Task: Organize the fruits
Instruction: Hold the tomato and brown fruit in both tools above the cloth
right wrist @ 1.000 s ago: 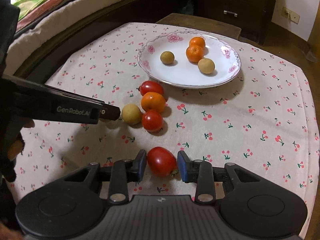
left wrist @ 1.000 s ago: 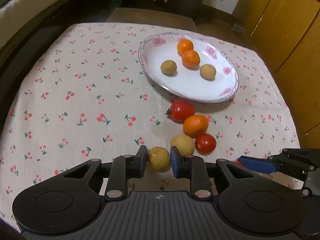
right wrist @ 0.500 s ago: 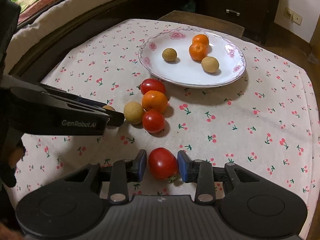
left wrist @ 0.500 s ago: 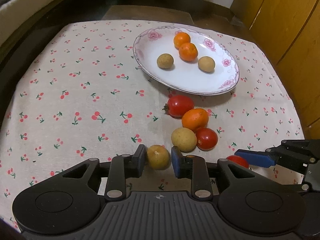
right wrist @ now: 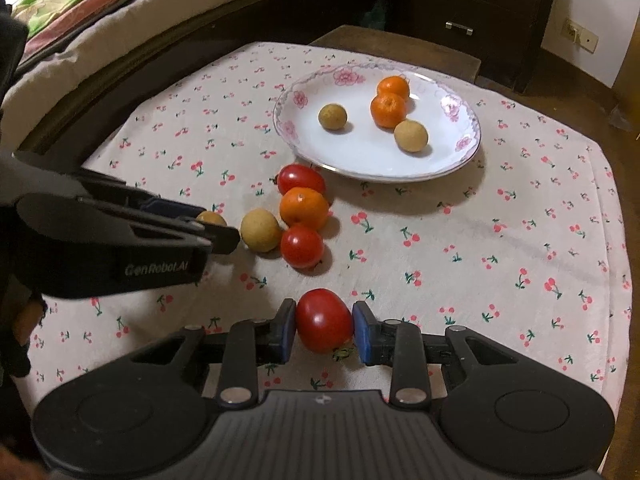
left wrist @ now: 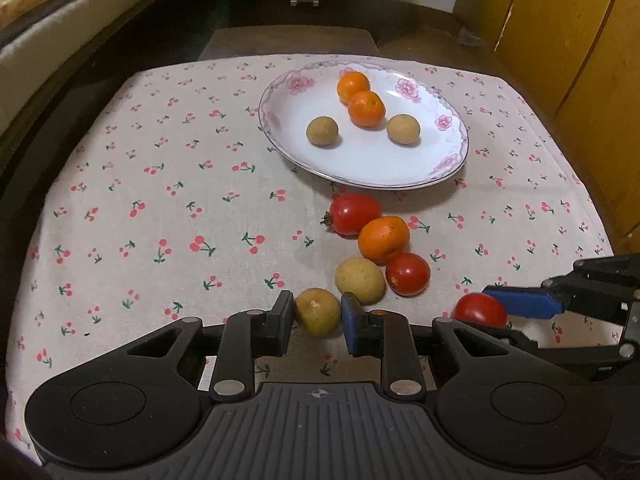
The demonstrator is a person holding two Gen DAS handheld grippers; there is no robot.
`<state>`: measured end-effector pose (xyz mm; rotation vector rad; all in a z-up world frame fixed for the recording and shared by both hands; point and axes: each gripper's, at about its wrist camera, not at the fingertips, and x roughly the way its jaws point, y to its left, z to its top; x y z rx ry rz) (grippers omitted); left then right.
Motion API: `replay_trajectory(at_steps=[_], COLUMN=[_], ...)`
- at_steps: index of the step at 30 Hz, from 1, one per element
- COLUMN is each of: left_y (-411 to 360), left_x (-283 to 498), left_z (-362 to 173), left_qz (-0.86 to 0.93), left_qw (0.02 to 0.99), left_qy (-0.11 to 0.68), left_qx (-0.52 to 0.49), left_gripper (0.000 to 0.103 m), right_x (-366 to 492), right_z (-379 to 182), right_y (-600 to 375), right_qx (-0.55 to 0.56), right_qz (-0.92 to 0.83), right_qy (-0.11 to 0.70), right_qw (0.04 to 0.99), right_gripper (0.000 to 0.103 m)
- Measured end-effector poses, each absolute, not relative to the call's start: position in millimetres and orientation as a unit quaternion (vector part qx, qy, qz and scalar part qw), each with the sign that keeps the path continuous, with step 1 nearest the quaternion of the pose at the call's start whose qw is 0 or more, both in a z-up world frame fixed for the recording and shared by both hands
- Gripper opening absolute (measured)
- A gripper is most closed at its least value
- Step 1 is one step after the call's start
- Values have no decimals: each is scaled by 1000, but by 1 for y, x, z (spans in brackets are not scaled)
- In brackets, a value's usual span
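My left gripper point(left wrist: 316, 309) is shut on a small tan fruit point(left wrist: 318, 314) low over the cherry-print cloth; in the right wrist view the same left gripper point(right wrist: 218, 226) reaches in from the left. My right gripper point(right wrist: 324, 322) has its jaws closing on a red tomato point(right wrist: 324, 320), both blue pads touching its sides. That tomato point(left wrist: 480, 309) also shows at the left wrist view's right edge. A white flowered plate point(left wrist: 360, 162) holds two oranges and two tan fruits. Between plate and grippers lie a tomato point(left wrist: 354, 214), an orange point(left wrist: 383, 239), another tomato point(left wrist: 407, 274) and a tan fruit point(left wrist: 360, 280).
The small table's cloth point(left wrist: 160, 208) ends close on every side. A bed point(right wrist: 120, 20) runs along the left, a dark dresser point(right wrist: 472, 8) stands behind, and wooden cabinet doors point(left wrist: 560, 40) are at the right.
The right jaws have narrowed from a loose gap to touching the tomato. The left gripper has kept the tan fruit and tilted slightly.
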<state>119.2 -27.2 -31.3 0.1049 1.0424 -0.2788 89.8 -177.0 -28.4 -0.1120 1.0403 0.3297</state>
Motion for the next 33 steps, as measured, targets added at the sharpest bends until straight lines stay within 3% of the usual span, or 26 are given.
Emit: replay_trajectory(at_steps=[19, 33], left_y=[-24, -17], left_x=[121, 134], left_z=[-30, -37], left_qz=[-134, -136], left_qw=[854, 844], left_qy=[501, 519], left_qx=[40, -7], left_gripper=[34, 38], right_x=[101, 92], right_z=[-26, -38], right_y=[-187, -176], right_qx=[-10, -44], right_qz=[164, 162], right_qy=[504, 514], right_qw=[848, 841], right_gripper=[29, 31])
